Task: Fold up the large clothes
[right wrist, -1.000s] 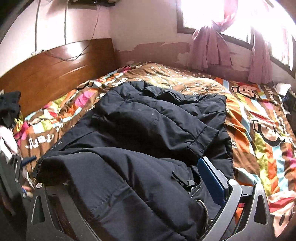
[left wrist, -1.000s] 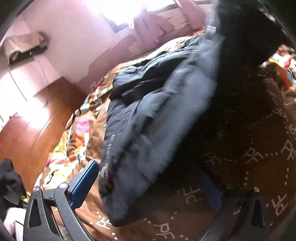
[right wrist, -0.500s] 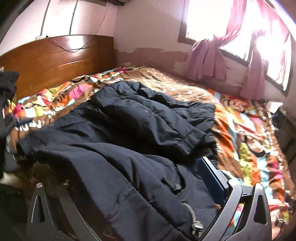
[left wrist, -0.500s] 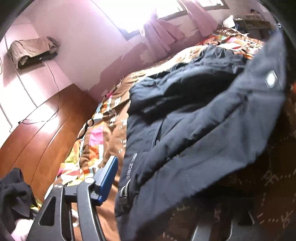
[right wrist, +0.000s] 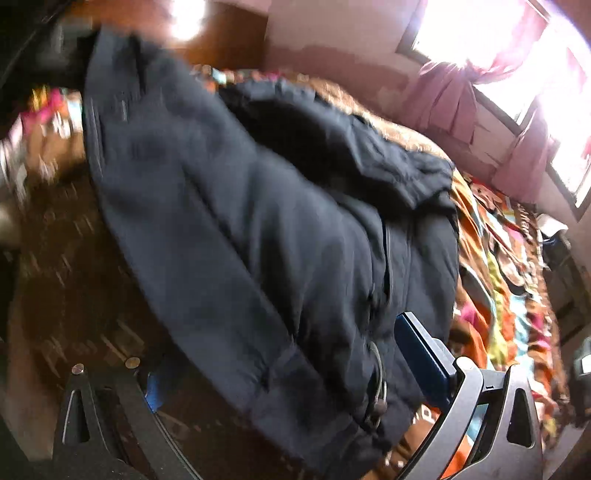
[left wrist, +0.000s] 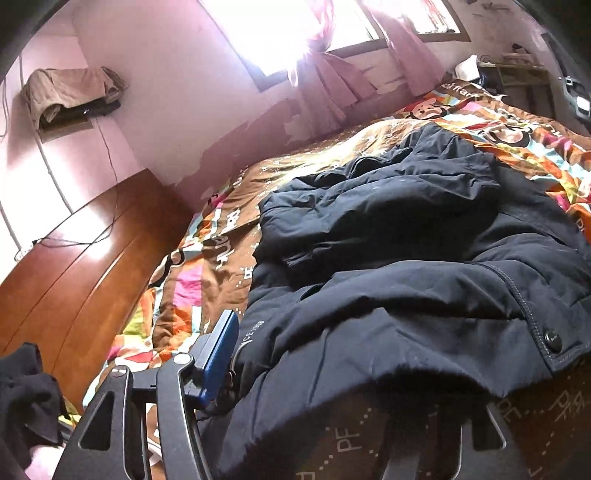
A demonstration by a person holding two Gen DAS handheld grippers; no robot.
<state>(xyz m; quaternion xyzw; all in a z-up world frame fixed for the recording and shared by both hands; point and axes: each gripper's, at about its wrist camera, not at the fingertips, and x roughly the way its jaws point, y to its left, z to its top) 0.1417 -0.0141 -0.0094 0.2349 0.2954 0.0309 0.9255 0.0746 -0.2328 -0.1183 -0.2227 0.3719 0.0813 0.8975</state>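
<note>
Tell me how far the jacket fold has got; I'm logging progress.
Partly done: the jacket lies on the bed with one sleeve laid over its body. In hand: its hem spans the left gripper and right gripper. Left: bringing that hem up over the body.

Both grippers share one build: the left gripper (left wrist: pixel 332 398) and right gripper (right wrist: pixel 288 369) have black skeletal fingers with triangular cutouts, silver screws and blue pads (left wrist: pixel 221 349).

Lighting, for your record: window (left wrist: pixel 295 33) glare blown out at 12 o'clock, right wrist view motion-blurred, fisheye edges dark.
</note>
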